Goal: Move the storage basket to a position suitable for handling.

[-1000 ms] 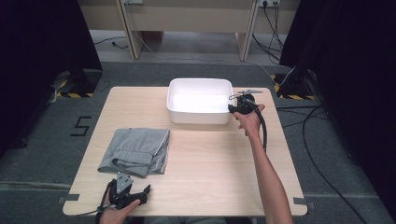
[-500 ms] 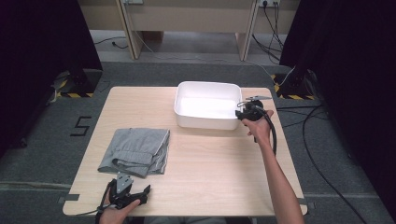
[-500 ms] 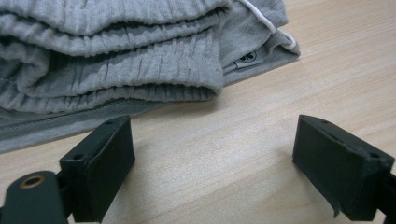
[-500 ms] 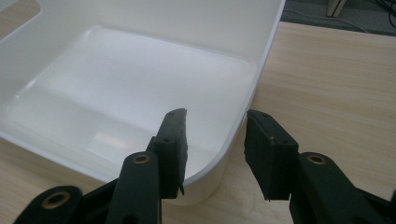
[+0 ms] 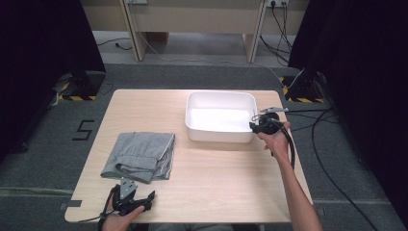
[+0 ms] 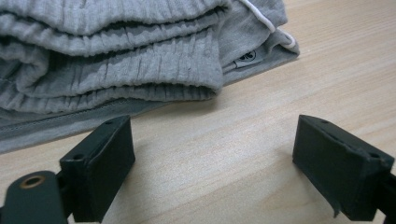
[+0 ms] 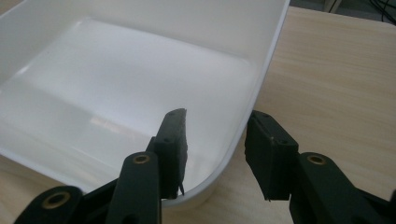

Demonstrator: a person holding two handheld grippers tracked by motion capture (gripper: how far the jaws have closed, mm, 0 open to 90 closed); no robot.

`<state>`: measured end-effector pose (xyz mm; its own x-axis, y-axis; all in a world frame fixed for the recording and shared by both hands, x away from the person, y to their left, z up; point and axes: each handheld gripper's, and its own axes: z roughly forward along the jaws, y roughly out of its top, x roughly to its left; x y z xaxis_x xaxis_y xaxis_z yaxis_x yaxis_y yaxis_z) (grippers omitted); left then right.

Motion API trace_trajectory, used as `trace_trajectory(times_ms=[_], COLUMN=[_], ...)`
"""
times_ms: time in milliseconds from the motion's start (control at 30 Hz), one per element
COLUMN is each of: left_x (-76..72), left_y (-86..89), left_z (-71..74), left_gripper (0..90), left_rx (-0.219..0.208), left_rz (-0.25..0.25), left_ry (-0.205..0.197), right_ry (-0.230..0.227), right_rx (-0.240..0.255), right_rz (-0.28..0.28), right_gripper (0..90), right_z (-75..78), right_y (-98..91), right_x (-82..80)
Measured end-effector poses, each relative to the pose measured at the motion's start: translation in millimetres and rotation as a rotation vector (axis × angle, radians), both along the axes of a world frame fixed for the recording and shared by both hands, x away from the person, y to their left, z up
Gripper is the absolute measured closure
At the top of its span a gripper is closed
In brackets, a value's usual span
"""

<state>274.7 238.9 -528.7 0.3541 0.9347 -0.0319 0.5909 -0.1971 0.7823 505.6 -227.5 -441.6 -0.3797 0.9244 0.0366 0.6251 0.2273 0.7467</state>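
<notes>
Two grippers working at a counter: one waiting by folded grey cloth, one straddling a white tub's rim.

At the near left, the left gripper is resting low on the counter with its jaws standing wide apart and nothing between them, pointing at the folded grey garment, which is lying just beyond on the counter's left half. Right of centre, toward the far edge, the white tub is sitting upright. At its right near corner the right gripper is straddling the rim, one jaw inside, one outside, having just been closing; a gap is showing at the outer jaw.
</notes>
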Motion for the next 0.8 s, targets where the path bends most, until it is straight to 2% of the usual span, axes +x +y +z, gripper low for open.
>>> trace_trajectory(times_ms=[233, 600, 800], left_x=[-0.1, -0.6, -0.6], left_y=[-0.2, 0.1, 0.1], left_z=[0.4, 0.5, 0.5], left_gripper=[11.6, 11.6, 11.6], left_rx=[0.0, 0.001, 0.001], left_rz=[0.001, -0.004, -0.004], left_ry=[0.004, 0.005, 0.005], right_ry=[-0.007, 0.007, -0.004], right_rx=[0.031, 0.021, 0.007], right_rz=[0.007, 0.034, 0.041], right_gripper=[57.5, 55.4, 54.5], right_z=[-1.7, -0.5, -0.8], right_y=[-10.0, -16.3, -16.8], right_x=[-26.2, -59.1, -72.1])
